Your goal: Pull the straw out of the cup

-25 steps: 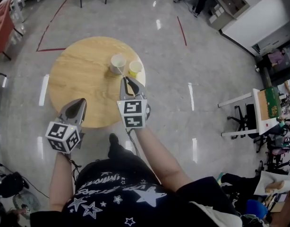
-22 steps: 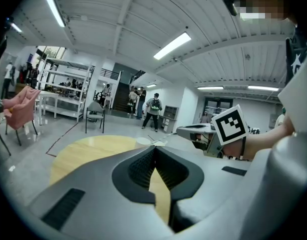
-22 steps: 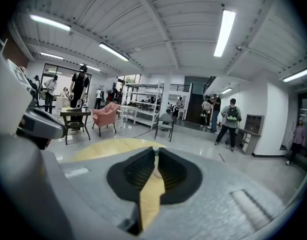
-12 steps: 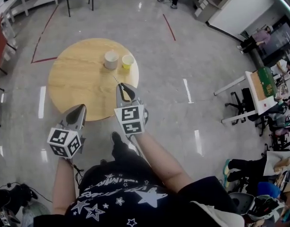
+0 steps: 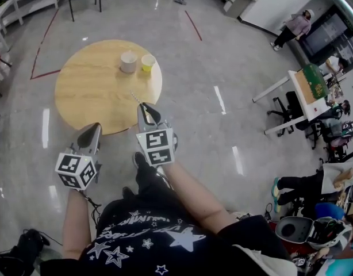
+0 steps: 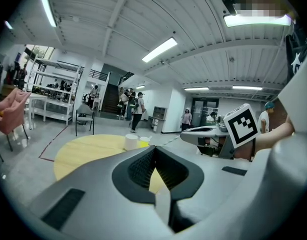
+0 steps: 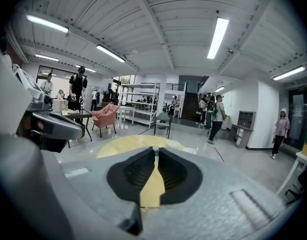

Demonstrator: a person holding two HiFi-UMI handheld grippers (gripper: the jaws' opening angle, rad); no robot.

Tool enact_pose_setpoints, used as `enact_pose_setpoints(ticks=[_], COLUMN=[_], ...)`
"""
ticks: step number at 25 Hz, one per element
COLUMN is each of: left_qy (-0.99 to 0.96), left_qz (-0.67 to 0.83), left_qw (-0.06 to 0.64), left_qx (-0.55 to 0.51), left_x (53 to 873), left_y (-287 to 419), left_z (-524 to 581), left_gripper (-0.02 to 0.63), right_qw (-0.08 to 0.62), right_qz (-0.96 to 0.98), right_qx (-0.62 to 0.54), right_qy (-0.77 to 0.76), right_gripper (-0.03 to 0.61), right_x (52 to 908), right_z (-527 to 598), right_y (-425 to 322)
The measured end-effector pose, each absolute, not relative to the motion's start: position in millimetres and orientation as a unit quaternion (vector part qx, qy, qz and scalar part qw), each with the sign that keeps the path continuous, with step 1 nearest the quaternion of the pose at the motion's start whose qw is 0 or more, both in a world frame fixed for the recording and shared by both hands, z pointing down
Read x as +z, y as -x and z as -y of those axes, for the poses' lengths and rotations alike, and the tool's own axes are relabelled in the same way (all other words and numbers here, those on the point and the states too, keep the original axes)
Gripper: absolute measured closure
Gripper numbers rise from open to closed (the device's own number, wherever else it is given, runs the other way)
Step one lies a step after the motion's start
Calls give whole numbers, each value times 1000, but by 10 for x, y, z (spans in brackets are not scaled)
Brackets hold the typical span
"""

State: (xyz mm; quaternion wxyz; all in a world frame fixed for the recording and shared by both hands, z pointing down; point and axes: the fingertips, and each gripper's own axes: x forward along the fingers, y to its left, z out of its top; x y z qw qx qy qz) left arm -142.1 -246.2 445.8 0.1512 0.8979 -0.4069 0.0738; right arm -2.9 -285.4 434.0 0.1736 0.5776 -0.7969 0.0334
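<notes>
Straw was clear of the cups, pinched at the very tips of the right gripper.
Left gripper sat nearest, jaws pressed together on nothing. The right jaws were almost closed on the straw's end, with the rest poking out over the near part of the table. Risk: with a tip-only hold on a thin straw, any swing or slack could have dropped it on the floor. White cup and yellow cup stood well apart on the far side.

Around my round wooden desk lies glossy grey floor with red tape lines; white shelving stands far left.
</notes>
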Motion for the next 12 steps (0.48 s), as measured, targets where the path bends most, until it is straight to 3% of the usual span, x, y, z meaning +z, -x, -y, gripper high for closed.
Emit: enact_pose_setpoints(ticks=[12], left_qy=[-897], left_qz=[397], left_qw=[171], left_qx=[90], left_x=[4691], left_y=[1431], left_z=[2000], left_gripper=[607], right_qw=[190], right_qz=[777], right_qx=[70], right_qy=[-596], right_gripper=[558], right_x=[4568], right_z=[2141], right_y=[-127])
